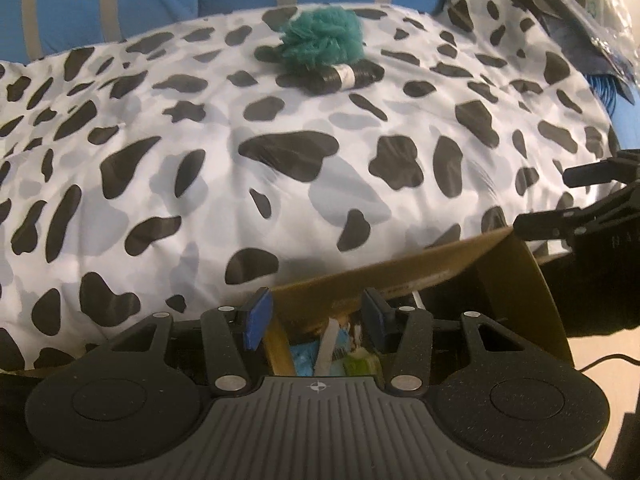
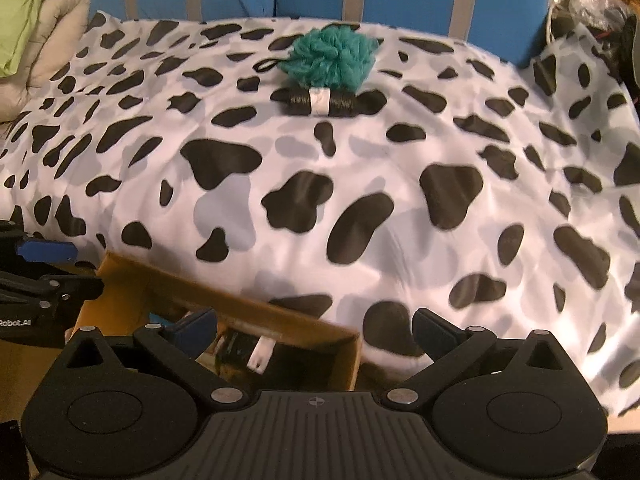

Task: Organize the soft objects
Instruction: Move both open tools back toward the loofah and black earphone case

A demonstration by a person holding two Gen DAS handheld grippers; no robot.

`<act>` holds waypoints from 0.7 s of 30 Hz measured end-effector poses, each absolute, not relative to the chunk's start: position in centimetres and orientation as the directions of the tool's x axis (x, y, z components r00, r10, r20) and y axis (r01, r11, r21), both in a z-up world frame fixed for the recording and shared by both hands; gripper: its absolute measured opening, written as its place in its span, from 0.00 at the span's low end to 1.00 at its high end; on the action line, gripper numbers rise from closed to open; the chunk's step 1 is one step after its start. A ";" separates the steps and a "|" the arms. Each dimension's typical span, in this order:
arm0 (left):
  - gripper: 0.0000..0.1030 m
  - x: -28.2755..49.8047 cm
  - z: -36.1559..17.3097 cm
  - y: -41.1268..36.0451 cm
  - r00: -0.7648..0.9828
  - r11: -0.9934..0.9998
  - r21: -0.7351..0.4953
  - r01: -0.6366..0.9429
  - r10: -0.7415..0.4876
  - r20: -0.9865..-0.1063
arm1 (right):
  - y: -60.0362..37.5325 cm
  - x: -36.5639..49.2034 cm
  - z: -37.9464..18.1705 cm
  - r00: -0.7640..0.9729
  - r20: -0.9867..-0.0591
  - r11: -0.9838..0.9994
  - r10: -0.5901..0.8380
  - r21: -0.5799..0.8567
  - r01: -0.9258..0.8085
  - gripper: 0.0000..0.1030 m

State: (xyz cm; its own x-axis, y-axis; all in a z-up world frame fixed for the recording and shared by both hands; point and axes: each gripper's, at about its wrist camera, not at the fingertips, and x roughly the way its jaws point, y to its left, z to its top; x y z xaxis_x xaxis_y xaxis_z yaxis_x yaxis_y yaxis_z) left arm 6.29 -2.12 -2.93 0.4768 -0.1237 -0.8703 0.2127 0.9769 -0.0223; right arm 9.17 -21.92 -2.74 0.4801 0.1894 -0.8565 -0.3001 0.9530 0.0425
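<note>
**A:** How far along?

**B:** Partly. At six o'clock, both the left gripper (image 1: 316, 316) and right gripper (image 2: 314, 330) hang with jaws apart and empty over the cardboard box (image 2: 224, 300), which already holds items too blurred to identify.

**A:** What's left?

**B:** At twelve o'clock on the spotted blanket (image 2: 400, 160), the teal pompom (image 2: 334, 60) and black yarn skein (image 2: 320, 100) lie touching.

A: Where could the tongs pass?
B: Over the wide bare stretch of the spotted cover (image 2: 320, 184). Far back, the teal pompom (image 2: 334, 60) and black skein (image 2: 320, 100) lie touching.
A: And near?
B: The cardboard box (image 2: 224, 296) walls stand there, with clutter at the far right (image 1: 580, 8).
</note>
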 end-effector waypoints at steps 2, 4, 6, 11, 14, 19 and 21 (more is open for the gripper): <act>0.47 6.5 -2.8 -1.9 0.480 0.979 -0.028 0.201 -0.123 -0.868 | -22.2 9.8 -2.5 0.492 -0.850 0.951 0.190 0.034 -0.307 1.00; 0.47 6.7 -2.9 -1.8 0.482 0.982 -0.027 0.184 -0.114 -0.869 | -22.5 10.6 -2.4 0.505 -0.842 0.950 0.190 0.028 -0.311 1.00; 0.48 6.9 -2.7 -1.6 0.490 0.985 -0.022 0.174 -0.106 -0.865 | -22.9 11.4 -2.3 0.518 -0.835 0.952 0.186 0.023 -0.304 1.00; 0.67 7.4 -1.9 -1.2 0.540 0.989 -0.015 0.145 -0.092 -0.837 | -24.3 13.3 -2.0 0.553 -0.813 0.965 0.182 0.039 -0.261 1.00; 0.75 7.8 -1.4 -0.8 0.579 0.993 0.003 0.116 -0.065 -0.813 | -24.6 14.2 -1.8 0.582 -0.794 0.969 0.177 0.038 -0.243 1.00; 0.76 9.1 -0.6 -0.3 0.619 0.994 -0.010 0.110 -0.076 -0.781 | -24.4 15.5 -1.9 0.624 -0.761 0.969 0.177 0.024 -0.246 1.00; 0.76 9.8 -0.3 -0.2 0.639 0.993 -0.013 0.120 -0.087 -0.764 | -24.1 16.0 -2.0 0.640 -0.748 0.968 0.178 0.014 -0.252 1.00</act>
